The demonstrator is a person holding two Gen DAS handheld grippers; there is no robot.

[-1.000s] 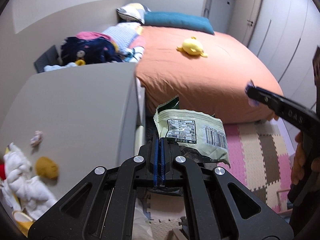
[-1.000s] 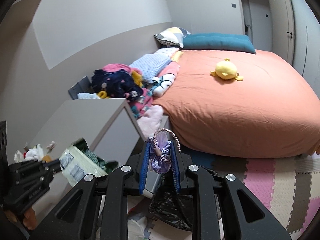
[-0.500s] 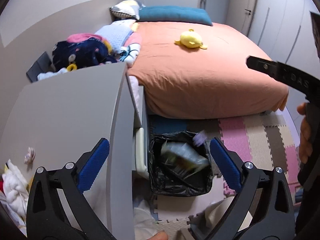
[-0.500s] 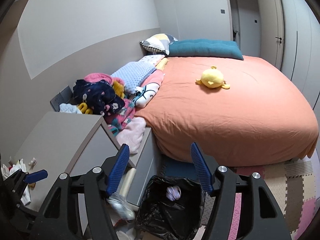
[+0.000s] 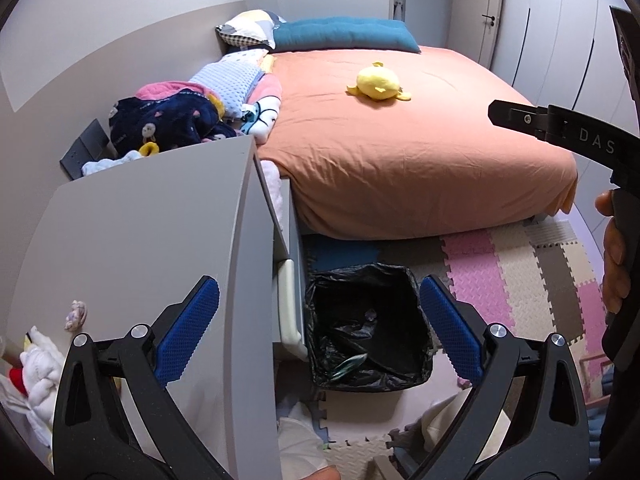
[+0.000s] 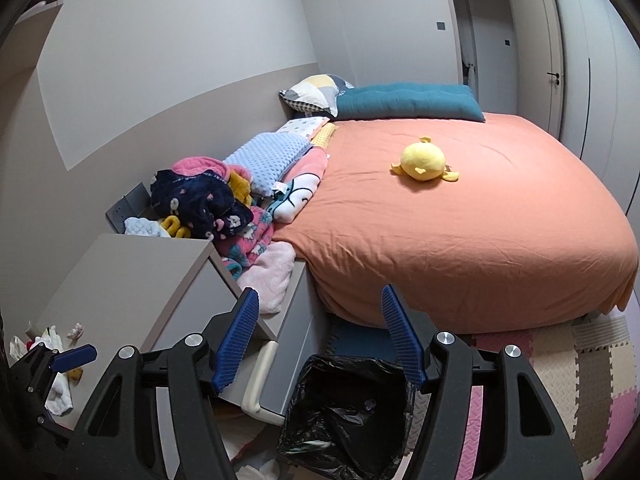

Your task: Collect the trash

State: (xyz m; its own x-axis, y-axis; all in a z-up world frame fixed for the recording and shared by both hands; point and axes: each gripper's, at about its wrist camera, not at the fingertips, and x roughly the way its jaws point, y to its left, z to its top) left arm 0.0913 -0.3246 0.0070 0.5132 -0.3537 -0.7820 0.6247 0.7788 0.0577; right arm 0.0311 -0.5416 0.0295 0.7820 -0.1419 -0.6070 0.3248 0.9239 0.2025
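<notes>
We hold both claws over the bin [image 5: 368, 320], a black-lined container on the floor between the grey worktop [image 5: 140, 232] and the bed [image 5: 400, 148]. The left claw [image 5: 318, 328] has just been opening and now gapes at its widest with nothing between its blue pads; the right claw [image 6: 318, 336] has also just been opening, stands partly spread and is likewise empty. The trash lies down in the bin: a green wrapper [image 5: 350, 364] near the bottom and a small pale purple scrap [image 6: 368, 404] on the liner.

Our main risk from here is the turn back for the rest. More small litter [image 5: 76, 314] sits on the worktop beside a heap of white cloth [image 5: 36, 368], and we judge a hasty reach could snag the cloth or push the scrap off the edge. The worktop's corner juts out close to the left claw, so a low swing might knock it. The liner sags loosely, and a claw dipped too deep could catch it and drag the bin.

Both claws tilt downward toward the bin, the left more steeply, and a hand [image 5: 614, 256] grips the right handle at the edge of the left view
</notes>
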